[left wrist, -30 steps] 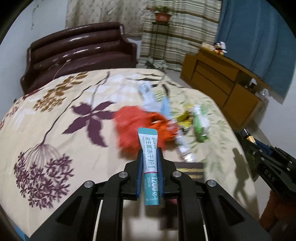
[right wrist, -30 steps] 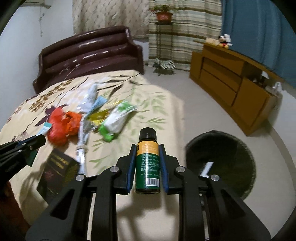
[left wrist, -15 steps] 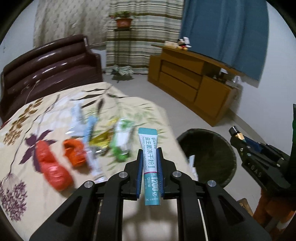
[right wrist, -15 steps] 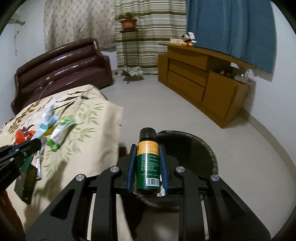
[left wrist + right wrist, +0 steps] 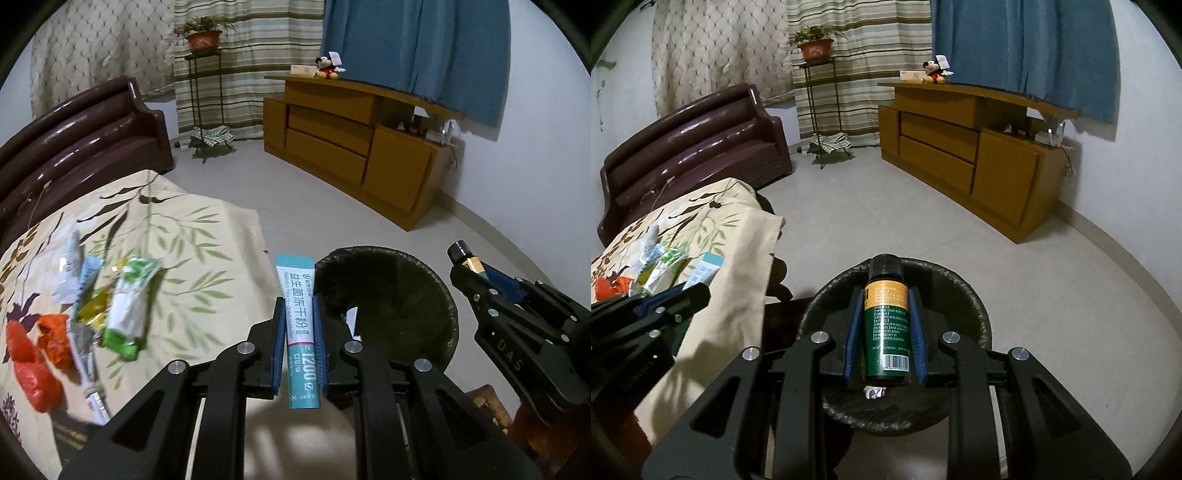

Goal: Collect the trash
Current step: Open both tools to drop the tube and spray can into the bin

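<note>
Now your left gripper [image 5: 299, 325] clamps teal sachet [image 5: 300, 328], print reads "1200亿 CFU", beside dark bin [image 5: 439, 295]. Your right gripper [image 5: 885, 332] pinches green bottle [image 5: 886, 325], barcode showing, directly over bin [image 5: 975, 306].

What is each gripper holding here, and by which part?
The left gripper clamps a teal sachet across its lower half, its top sticking out. The right gripper clamps a small green bottle by its labelled body, cap forward.

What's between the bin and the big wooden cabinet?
Only bare floor lies between the bin and the cabinet, seen in the right wrist view.
</note>
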`<state>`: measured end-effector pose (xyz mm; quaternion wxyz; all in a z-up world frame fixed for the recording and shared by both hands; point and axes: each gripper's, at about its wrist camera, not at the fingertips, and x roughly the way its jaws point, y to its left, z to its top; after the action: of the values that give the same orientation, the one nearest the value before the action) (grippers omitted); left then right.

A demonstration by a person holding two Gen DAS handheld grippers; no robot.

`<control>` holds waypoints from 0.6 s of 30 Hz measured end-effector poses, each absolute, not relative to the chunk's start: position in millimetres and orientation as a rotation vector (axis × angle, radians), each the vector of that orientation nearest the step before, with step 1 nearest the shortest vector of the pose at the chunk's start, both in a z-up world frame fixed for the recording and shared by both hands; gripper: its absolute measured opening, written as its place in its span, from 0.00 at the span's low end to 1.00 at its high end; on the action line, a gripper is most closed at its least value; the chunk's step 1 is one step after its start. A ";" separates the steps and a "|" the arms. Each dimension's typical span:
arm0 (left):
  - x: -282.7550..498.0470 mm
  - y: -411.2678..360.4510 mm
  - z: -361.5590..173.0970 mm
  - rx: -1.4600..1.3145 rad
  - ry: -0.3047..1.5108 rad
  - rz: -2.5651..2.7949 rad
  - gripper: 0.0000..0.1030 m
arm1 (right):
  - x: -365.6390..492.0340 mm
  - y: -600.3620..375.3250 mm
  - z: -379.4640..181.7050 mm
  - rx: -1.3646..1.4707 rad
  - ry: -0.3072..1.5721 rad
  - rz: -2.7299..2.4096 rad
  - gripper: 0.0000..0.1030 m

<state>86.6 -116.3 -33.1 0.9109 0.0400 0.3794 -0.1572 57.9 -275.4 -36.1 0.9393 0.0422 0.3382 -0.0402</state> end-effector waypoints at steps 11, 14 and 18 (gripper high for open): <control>110.6 -147.2 -46.7 0.129 0.805 -0.334 0.15 | 72.5 -292.1 -48.6 0.109 0.701 -0.090 0.22; 116.8 -154.5 -48.5 0.137 0.808 -0.332 0.15 | 77.3 -296.4 -51.2 0.114 0.703 -0.093 0.22; 118.6 -157.9 -49.0 0.149 0.804 -0.330 0.15 | 81.5 -300.3 -53.7 0.118 0.705 -0.096 0.23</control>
<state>118.6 -157.9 -49.0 0.9044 0.0722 0.3891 -0.1596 81.5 -300.3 -53.7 0.9356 0.0578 0.3450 -0.0472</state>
